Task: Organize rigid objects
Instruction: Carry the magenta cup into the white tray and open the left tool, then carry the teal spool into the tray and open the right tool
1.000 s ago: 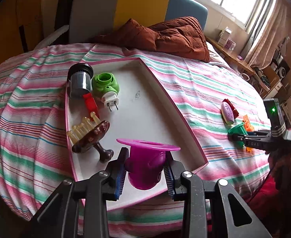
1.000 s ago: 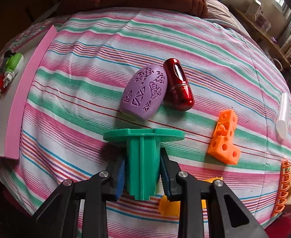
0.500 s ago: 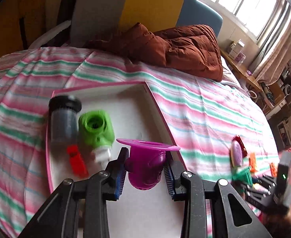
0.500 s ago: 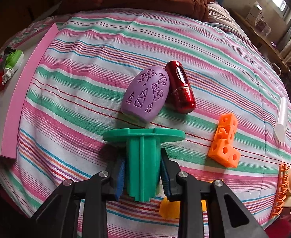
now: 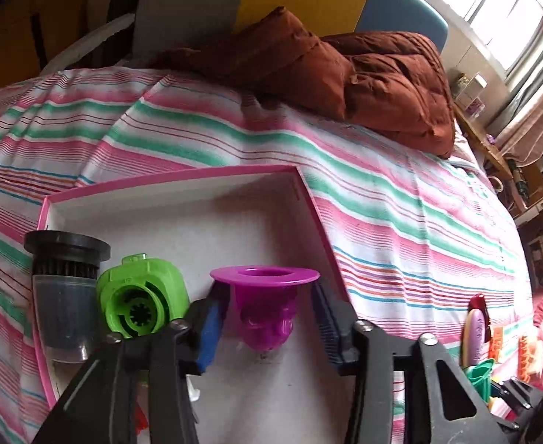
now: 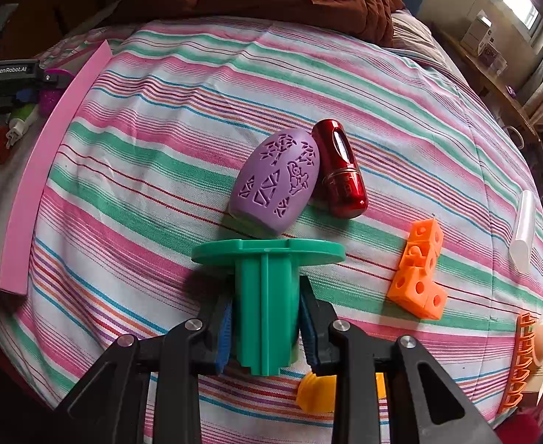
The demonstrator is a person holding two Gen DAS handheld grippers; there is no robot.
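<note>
- Since the earlier frame, my left claw (image 5: 269,327) has carried the magenta plastic flanged cup (image 5: 266,305) forward over the shallow white tray with a pink rim (image 5: 310,199), and its blue pads now stand spread, clear of the cup on both sides.
- The cup sits upright, flange uppermost, its rounded base at or just above the tray floor; I cannot tell which.
- Just beside it on the left lie the lime-green plastic plug-in device (image 5: 142,303) and the dark cylindrical filter with a black ribbed cap (image 5: 64,288).
- My right claw (image 6: 266,327) is unchanged: pinching the green plastic flanged spool (image 6: 266,296) by its ribbed stem over the striped bedsheet (image 6: 160,170).
- Beyond the spool, the lilac patterned oval case (image 6: 277,181) touches the glossy red capsule-shaped case (image 6: 340,170).
- The orange perforated block piece (image 6: 419,270) lies apart to the right.
</note>
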